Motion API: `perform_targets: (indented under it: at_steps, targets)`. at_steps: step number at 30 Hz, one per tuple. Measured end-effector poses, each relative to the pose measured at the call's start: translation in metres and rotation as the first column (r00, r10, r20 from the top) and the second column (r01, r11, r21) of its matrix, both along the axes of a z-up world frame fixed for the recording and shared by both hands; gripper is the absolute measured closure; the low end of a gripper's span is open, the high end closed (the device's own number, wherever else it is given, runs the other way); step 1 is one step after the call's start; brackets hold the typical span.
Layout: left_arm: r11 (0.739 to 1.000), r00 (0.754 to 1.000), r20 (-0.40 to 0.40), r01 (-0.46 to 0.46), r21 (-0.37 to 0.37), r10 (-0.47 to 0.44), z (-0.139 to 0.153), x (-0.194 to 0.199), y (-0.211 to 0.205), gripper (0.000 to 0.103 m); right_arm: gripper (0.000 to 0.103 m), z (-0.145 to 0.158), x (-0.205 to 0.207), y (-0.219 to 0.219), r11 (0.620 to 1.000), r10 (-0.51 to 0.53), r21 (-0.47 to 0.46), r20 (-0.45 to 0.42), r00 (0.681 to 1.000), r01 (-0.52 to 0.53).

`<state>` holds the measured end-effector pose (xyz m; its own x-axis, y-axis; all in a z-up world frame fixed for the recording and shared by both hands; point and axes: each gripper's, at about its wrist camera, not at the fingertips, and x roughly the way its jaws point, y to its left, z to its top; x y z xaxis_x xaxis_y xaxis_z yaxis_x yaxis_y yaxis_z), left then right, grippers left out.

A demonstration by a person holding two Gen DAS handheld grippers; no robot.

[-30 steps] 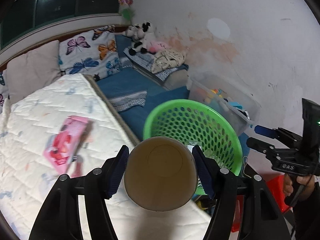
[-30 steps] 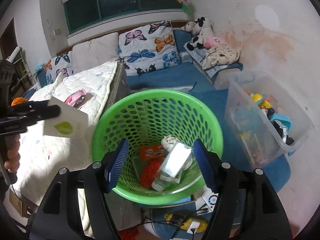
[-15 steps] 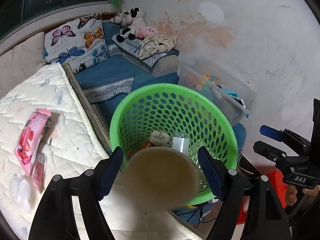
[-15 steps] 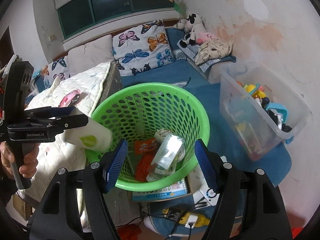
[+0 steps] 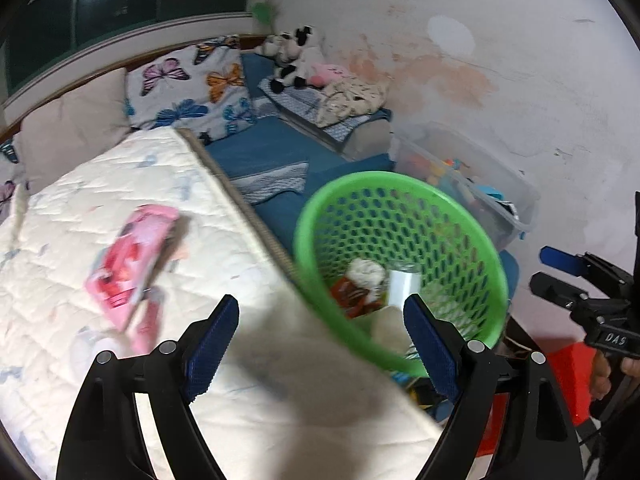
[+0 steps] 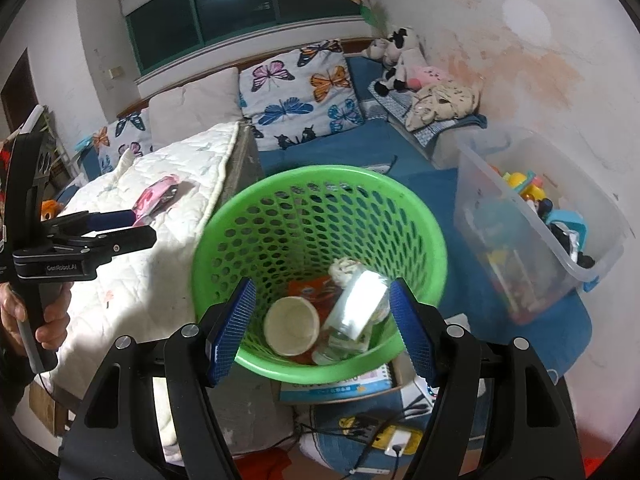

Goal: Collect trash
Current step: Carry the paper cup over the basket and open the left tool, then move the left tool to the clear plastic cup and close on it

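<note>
Left gripper (image 5: 320,340) jaws opening, nothing between them, to drop trash | paper cup (image 6: 292,326) lies in green basket (image 6: 436,248) | I hold right gripper (image 6: 322,328) spread, empty, above it

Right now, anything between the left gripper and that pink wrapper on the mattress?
Nothing visible. The left gripper has nothing between its opening jaws, and the pink wrapper lies exposed on the mattress, up-left of it.
</note>
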<state>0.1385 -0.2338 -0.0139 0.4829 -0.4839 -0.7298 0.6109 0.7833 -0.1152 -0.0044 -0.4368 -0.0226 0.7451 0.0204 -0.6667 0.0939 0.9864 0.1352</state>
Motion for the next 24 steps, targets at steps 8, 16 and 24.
perform_targets:
  at_steps: [8,16,24]
  targets:
    - [0.991,0.991,0.027,-0.132,0.034,0.131,-0.002,0.016,0.056,0.022,0.031,0.004,0.014,0.025,0.998,0.055,-0.008,0.007,0.998,-0.055]
    - [0.964,0.966,0.04,-0.257,0.067,0.254,-0.015,0.033,0.112,0.022,0.03,0.002,0.025,0.047,0.994,0.11,-0.004,0.003,0.994,-0.11]
    - [0.943,0.949,0.012,-0.316,0.108,0.316,-0.038,0.047,0.137,0.022,0.03,0.001,0.04,0.069,0.986,0.165,-0.001,-0.006,0.986,-0.165]
